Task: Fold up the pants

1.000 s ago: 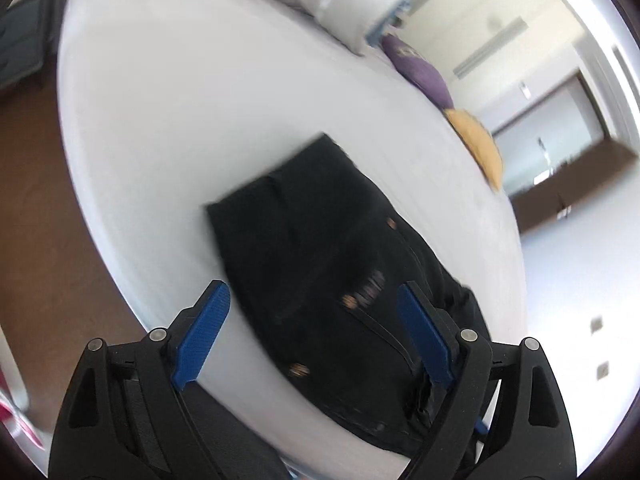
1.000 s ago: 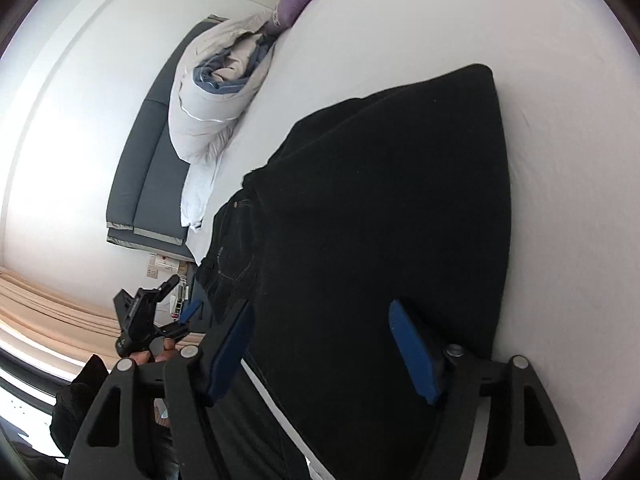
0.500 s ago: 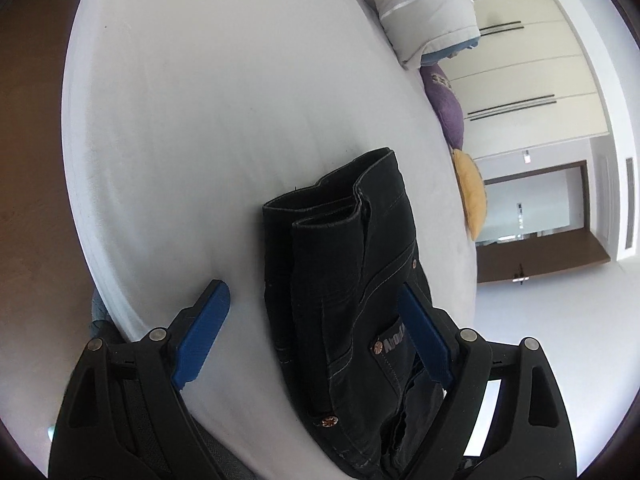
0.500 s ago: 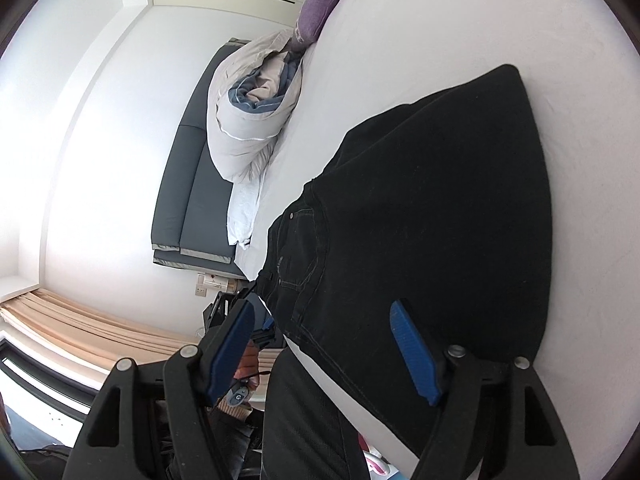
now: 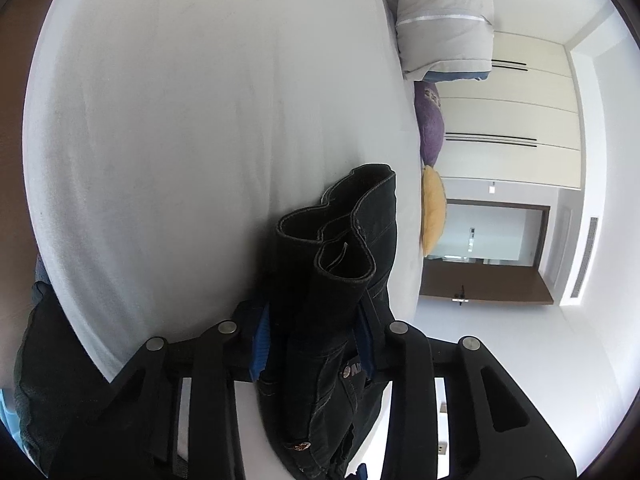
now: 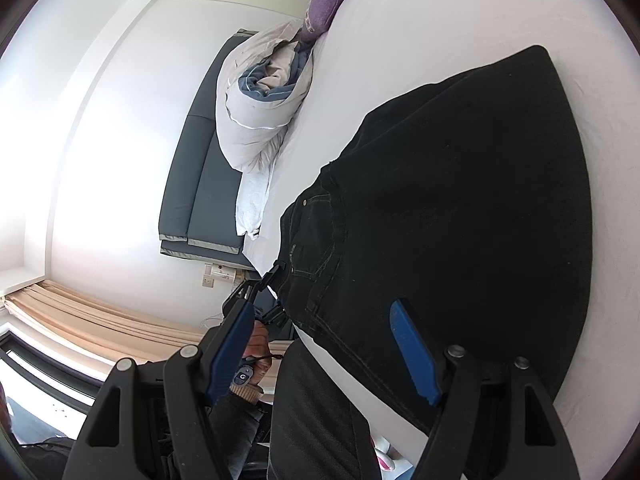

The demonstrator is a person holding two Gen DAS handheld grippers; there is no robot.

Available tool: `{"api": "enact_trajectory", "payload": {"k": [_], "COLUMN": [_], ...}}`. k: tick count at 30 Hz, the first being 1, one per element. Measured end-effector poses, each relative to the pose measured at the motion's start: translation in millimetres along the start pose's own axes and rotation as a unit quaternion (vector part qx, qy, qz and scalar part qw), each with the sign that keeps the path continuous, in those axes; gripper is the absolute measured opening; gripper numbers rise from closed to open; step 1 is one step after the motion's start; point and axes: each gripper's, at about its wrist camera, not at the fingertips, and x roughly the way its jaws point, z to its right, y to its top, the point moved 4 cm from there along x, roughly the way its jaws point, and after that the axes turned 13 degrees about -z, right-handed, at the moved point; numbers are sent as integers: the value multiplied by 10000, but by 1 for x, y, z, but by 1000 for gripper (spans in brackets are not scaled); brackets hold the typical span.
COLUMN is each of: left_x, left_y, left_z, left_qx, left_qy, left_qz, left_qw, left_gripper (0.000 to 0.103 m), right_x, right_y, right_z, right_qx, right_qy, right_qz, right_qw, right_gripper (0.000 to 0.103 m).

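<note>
Low in the left wrist frame, my left tongs are closing on the pants, whose bunched waistband sits between the blue pads and bulges out past them. One pair of pants: black denim, heavy weave, pale stitching along the seams, copper-coloured rivets and a stamped metal button. The cloth stands up in two rolled, tube-like folds with thick hemmed rims. It rests on the bed at centre frame, near the bed's lower edge.

Right wrist frame: the same pants spread as one broad, flat, matte black slab across the centre and right, rounded at the upper right, narrowing toward the pocket and waistband at centre left. My right tongs are spread wide at the bottom, pinching nothing; one ribbed blue pad lies over the denim, the other over my left hand, which holds the far tongs at the waistband.

Other items, counted:
- One bed sheet, white, smooth, faintly creased.
- One duvet, pale grey outside, blue inside, rolled into a fat bundle, upper centre.
- One purple cushion, plush, oval.
- One yellow cushion, oval, just beside the purple one.
- One dark grey padded headboard, panelled, left of centre.
- One tan pleated curtain, lower left.
</note>
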Motion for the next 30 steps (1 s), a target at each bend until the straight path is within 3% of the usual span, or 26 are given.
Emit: {"api": "enact_trajectory", "payload": {"k": [3,9,14,18,20,22,24,30], "left_x": [4,-4,-6,-6,-5,-5,-5,-6], "left_y": [1,-5,-11,-15,-13,-13,-12,-22], "left_z": [1,22,44,41,39,40,44,66], "left_qx": [-49,137,518,430,365,345,389,638], "left_qy": [18,182,453,434,418,400,398,415], "left_qz": [11,214,316,324,324,319,326,365], "left_qw": [10000,9995,9971,9976,9979,9981,9979,9964], "left_gripper": [23,14,14,14,14,14,14,13], "right_x": [6,34,77,120,144,170,178,176], "right_y": [3,22,61,100,116,119,118,116], "right_z": [-5,-24,-51,-53,-35,-14,-17,-16], "right_qx": [-42,-219,-542,-382,-14,282,-43,-78], "right_qy": [-6,-89,-56,209,-139,-512,-831,-716], "right_qz": [-49,-298,-511,-670,-786,-1176,-1218,-1068], "right_qw": [10000,9993,9972,9968,9968,9913,9891,9917], "right_gripper": [74,74,74,75,76,76,73,73]}}
